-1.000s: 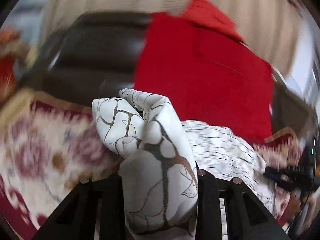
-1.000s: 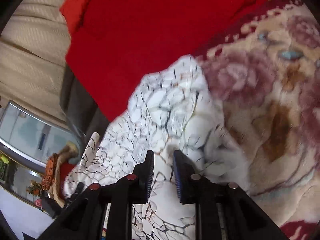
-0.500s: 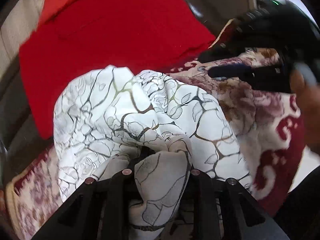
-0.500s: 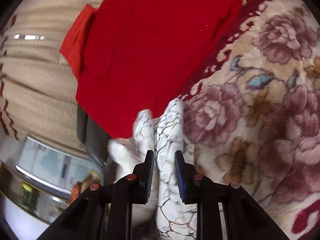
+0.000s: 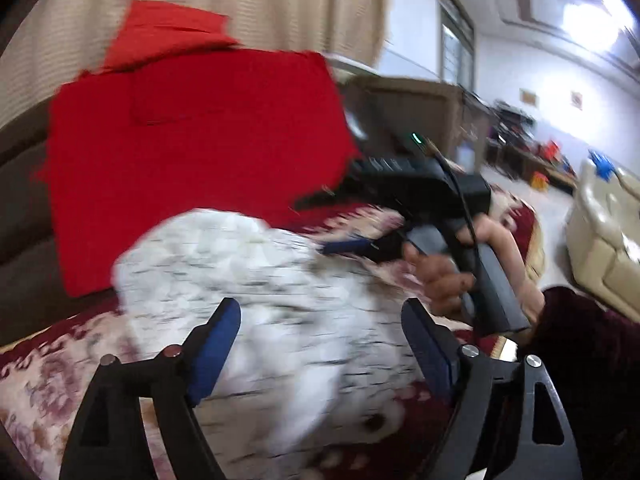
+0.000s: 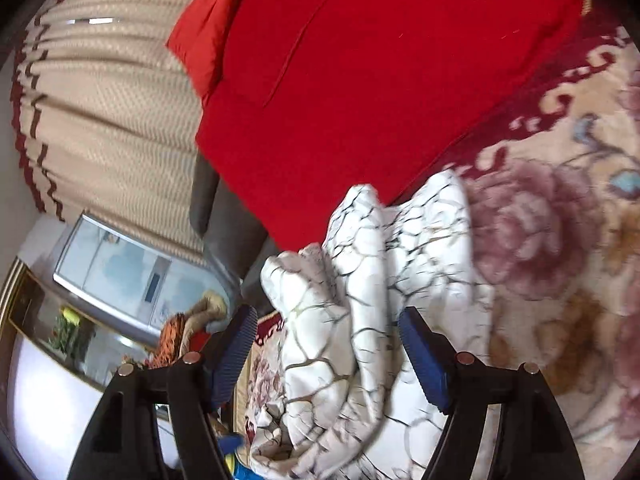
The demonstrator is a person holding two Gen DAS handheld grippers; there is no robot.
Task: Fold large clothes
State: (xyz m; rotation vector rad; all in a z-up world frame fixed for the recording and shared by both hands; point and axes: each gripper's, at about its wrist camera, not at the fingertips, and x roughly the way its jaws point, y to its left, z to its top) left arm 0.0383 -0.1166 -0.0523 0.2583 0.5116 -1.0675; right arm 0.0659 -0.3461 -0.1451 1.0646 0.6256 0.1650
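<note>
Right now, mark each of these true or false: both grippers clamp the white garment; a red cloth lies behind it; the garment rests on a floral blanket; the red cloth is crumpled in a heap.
1. Both grippers clamp the white garment. False: the left gripper and right gripper are opening, pads off the fabric.
2. A red cloth lies behind it. True.
3. The garment rests on a floral blanket. True.
4. The red cloth is crumpled in a heap. False: it lies spread fairly flat.

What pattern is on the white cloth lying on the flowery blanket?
The white cloth has thin dark lines like cracks, clearest in the right wrist view.
</note>
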